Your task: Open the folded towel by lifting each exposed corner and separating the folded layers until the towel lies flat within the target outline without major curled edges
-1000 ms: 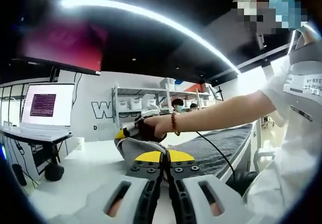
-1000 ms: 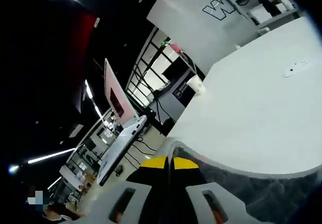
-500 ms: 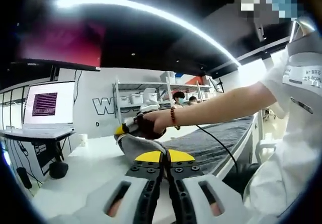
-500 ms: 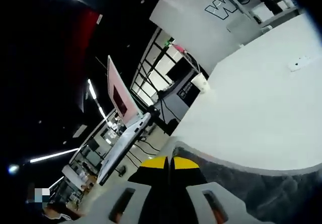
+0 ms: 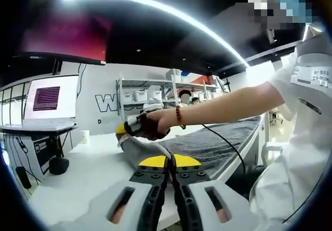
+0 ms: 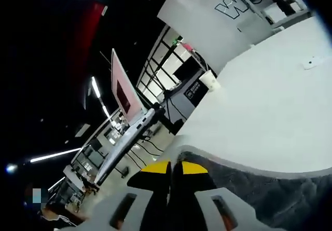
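A dark grey towel [image 5: 218, 145] lies along the white table [image 5: 78, 179], its near edge curling up toward my left gripper [image 5: 169, 161]. That gripper's jaws stand together with the towel's edge between the yellow tips. A person's hand [image 5: 155, 123] holds my right gripper [image 5: 127, 129] just beyond, at the towel's raised far corner. In the right gripper view, my right gripper [image 6: 175, 165] is shut on the pale-rimmed edge of the towel [image 6: 254, 187], which spreads to the lower right.
A cup [image 6: 210, 80] and a small white object [image 6: 311, 62] sit on the table [image 6: 270, 117]. A monitor [image 5: 49, 98] and a laptop stand at the left. Shelves [image 5: 150, 93] with boxes line the back wall. The person's arm [image 5: 228, 109] and a cable cross above the towel.
Both views have shifted slightly with the hands. The hand with the right gripper sits a little higher in the left gripper view. Both grippers keep their hold on the towel.
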